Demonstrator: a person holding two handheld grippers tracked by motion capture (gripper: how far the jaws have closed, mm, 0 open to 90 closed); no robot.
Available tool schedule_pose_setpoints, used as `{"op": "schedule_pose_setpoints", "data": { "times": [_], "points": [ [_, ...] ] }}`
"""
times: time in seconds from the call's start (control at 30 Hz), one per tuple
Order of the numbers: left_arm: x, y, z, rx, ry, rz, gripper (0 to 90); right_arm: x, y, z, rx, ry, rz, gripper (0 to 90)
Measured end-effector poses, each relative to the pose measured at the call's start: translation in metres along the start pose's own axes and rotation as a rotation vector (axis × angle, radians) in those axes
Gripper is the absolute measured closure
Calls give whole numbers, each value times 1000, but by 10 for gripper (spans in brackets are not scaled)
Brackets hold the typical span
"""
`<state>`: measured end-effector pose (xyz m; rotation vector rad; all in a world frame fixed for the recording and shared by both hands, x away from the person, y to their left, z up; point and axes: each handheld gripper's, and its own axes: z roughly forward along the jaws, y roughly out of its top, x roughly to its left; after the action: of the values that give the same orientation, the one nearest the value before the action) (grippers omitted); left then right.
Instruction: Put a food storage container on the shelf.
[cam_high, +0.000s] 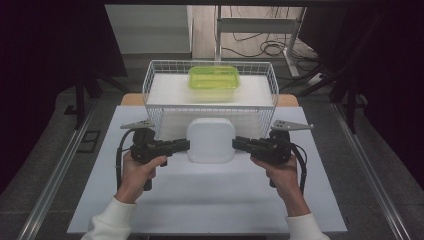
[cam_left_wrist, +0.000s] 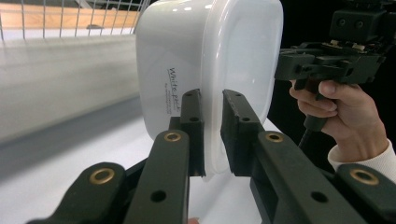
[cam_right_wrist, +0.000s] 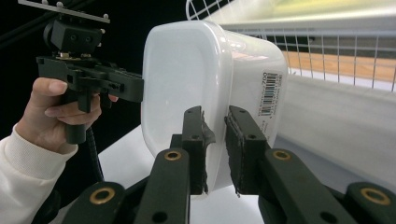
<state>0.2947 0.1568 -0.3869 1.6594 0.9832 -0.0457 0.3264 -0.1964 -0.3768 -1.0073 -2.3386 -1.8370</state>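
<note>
A white lidded plastic container (cam_high: 210, 140) hangs above the white table top, held from both sides. My left gripper (cam_high: 186, 145) is shut on its left rim, where the lid edge sits between the jaws (cam_left_wrist: 212, 135). On the opposite side my right gripper (cam_high: 236, 143) is shut on the right rim (cam_right_wrist: 215, 149). The container (cam_left_wrist: 210, 60) carries small print on its side, and a barcode label shows on the container (cam_right_wrist: 219, 74) in the right gripper view. A green-lidded clear box (cam_high: 214, 80) rests in the wire basket (cam_high: 150, 82) behind.
The white wire basket stands at the back of the white table board (cam_high: 210, 200), on a white block. Metal rails (cam_high: 60, 170) run along both sides of the table. Dark curtains and cables lie beyond.
</note>
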Motion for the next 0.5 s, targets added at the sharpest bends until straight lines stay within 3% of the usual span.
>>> {"op": "schedule_pose_setpoints", "data": {
  "times": [0.2, 0.5],
  "points": [
    [-6, 21, -5, -12, 1, 24, 799, 2, 16, -3, -17, -2, -21, 773],
    [-15, 63, -14, -47, 7, 67, 799, 8, 59, -8, -52, -10, -57, 774]
  ]
}}
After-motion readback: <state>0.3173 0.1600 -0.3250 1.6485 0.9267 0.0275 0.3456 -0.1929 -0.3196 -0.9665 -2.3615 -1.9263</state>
